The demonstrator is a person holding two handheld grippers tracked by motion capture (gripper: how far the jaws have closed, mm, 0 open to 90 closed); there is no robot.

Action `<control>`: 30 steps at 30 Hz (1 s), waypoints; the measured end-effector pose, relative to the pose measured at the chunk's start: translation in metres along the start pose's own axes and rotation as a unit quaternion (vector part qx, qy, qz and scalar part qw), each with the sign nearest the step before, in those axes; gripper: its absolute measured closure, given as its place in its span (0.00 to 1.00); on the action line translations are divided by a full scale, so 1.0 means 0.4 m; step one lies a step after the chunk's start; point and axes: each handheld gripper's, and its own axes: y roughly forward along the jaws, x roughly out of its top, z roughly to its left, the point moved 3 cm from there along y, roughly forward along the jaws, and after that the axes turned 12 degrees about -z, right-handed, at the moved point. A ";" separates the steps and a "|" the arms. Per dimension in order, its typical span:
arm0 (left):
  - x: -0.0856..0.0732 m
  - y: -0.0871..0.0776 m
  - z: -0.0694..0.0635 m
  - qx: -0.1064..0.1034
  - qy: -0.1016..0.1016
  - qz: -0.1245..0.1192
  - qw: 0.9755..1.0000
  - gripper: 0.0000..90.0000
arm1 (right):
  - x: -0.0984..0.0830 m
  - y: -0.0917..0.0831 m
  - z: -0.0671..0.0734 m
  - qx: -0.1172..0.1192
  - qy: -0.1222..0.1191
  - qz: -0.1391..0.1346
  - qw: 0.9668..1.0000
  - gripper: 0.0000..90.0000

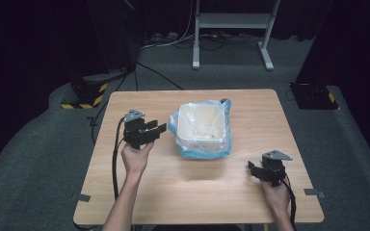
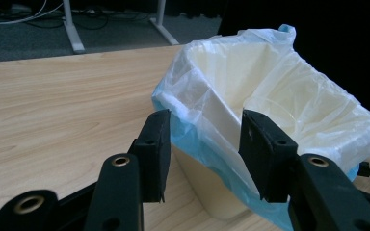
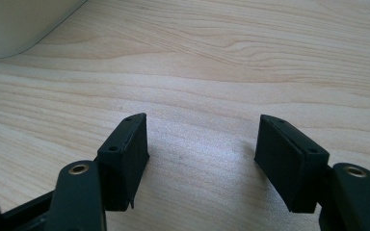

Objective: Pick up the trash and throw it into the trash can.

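A cream square bin (image 1: 202,129) lined with a thin white and blue plastic bag (image 1: 224,144) stands at the middle of the wooden table (image 1: 139,192). My left gripper (image 1: 160,129) hovers just left of the bin, open, its jaws aimed at the near corner of the bag rim (image 2: 192,103). In the left gripper view the bag (image 2: 270,91) drapes over the bin (image 2: 207,185), and nothing sits between the jaws of the left gripper (image 2: 204,154). My right gripper (image 1: 251,167) rests low over the table's front right, open. The right gripper (image 3: 202,159) faces bare wood, with the bin's base (image 3: 19,24) at the upper left.
A white metal stand (image 1: 231,29) and cables lie on the grey floor beyond the table. Black equipment with yellow hazard stripes (image 1: 84,96) sits off the table's far left corner. Grey tape tabs (image 1: 314,193) mark the front edge.
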 end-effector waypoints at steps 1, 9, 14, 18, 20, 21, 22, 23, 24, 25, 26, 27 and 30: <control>-0.003 -0.003 0.002 0.001 0.000 0.001 1.000 0.60 | 0.000 0.000 0.000 0.000 0.000 0.000 1.000 0.40; -0.025 -0.022 0.010 0.009 -0.001 0.001 1.000 0.60 | 0.000 0.000 0.000 0.000 0.000 0.000 1.000 0.40; -0.043 -0.030 0.015 0.015 -0.002 0.005 1.000 0.60 | 0.000 0.000 0.000 0.000 -0.001 0.000 1.000 0.40; -0.058 -0.037 0.021 0.021 -0.003 0.008 1.000 0.60 | 0.000 0.000 0.000 0.000 0.000 0.000 1.000 0.40; -0.066 -0.041 0.024 0.024 -0.004 0.007 1.000 0.60 | 0.000 0.000 0.000 0.000 0.000 0.000 1.000 0.40; -0.071 -0.044 0.025 0.025 -0.006 0.008 1.000 0.60 | 0.000 0.000 0.000 0.000 0.000 0.000 1.000 0.40; -0.074 -0.045 0.026 0.027 -0.006 0.008 1.000 0.60 | 0.000 0.000 0.000 0.000 -0.001 0.000 1.000 0.40; -0.078 -0.048 0.028 0.028 -0.006 0.009 1.000 0.60 | 0.000 0.000 0.000 0.000 0.000 0.000 1.000 0.40; -0.083 -0.050 0.029 0.030 -0.006 0.009 0.999 0.60 | 0.000 0.000 0.000 0.000 0.000 0.000 1.000 0.40; -0.088 -0.052 0.030 0.032 -0.005 0.011 0.999 0.60 | 0.000 0.000 0.000 0.000 0.000 0.000 1.000 0.40; -0.092 -0.054 0.032 0.034 -0.004 0.012 0.999 0.60 | 0.000 0.000 0.000 0.000 0.000 0.000 1.000 0.40; -0.098 -0.055 0.034 0.035 -0.006 0.013 0.999 0.60 | 0.000 0.000 0.000 0.000 0.000 0.000 1.000 0.40; -0.112 -0.059 0.041 0.039 -0.008 0.018 0.999 0.60 | 0.000 0.000 0.000 0.000 0.000 0.000 1.000 0.40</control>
